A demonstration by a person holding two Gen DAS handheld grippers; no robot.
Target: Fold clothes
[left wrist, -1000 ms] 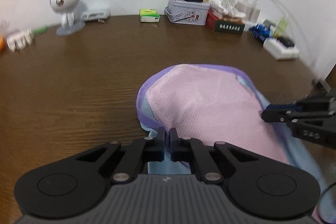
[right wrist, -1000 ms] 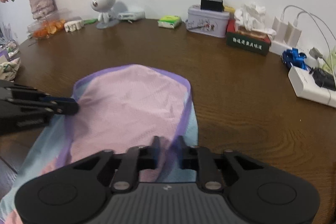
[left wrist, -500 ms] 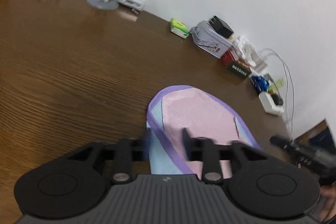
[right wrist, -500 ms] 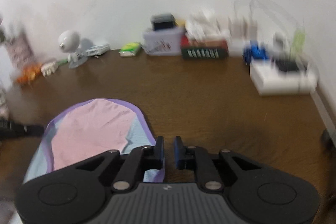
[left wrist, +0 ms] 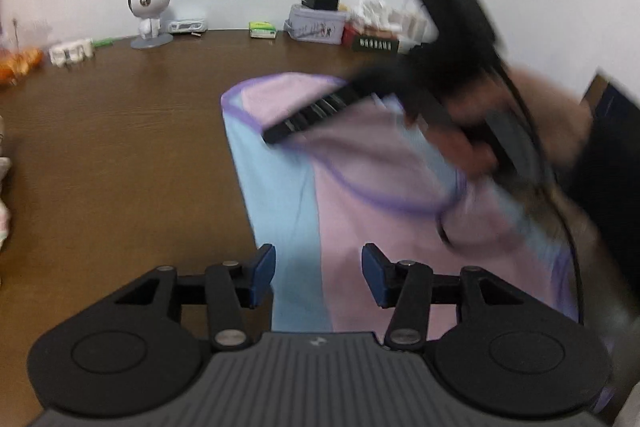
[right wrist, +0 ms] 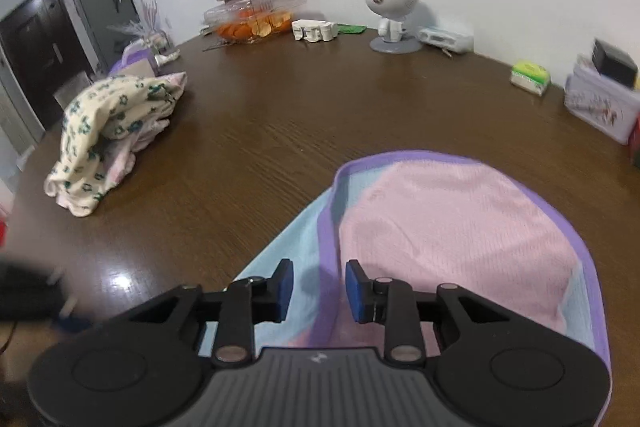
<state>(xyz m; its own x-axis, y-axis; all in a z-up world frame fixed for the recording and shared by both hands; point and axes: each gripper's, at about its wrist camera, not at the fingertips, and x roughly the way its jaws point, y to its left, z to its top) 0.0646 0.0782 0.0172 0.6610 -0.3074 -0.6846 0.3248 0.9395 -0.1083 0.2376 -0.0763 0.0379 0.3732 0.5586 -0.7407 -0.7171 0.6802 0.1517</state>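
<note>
Left gripper [left wrist: 318,275] stands wide over the near end of the garment [left wrist: 344,187], holding nothing; right gripper [right wrist: 319,291] is narrower but also parted and empty, straddling the purple trim [right wrist: 328,227], which suggests each is placed to take an edge. The pink-and-blue garment lies on the table [right wrist: 280,139], partly doubled over itself, with the right gripper reaching across its far part in the blurred left view. Bare wood opens to the left and beyond; a floral bundle [right wrist: 108,139] lies well apart, clutter lining the wall.
</note>
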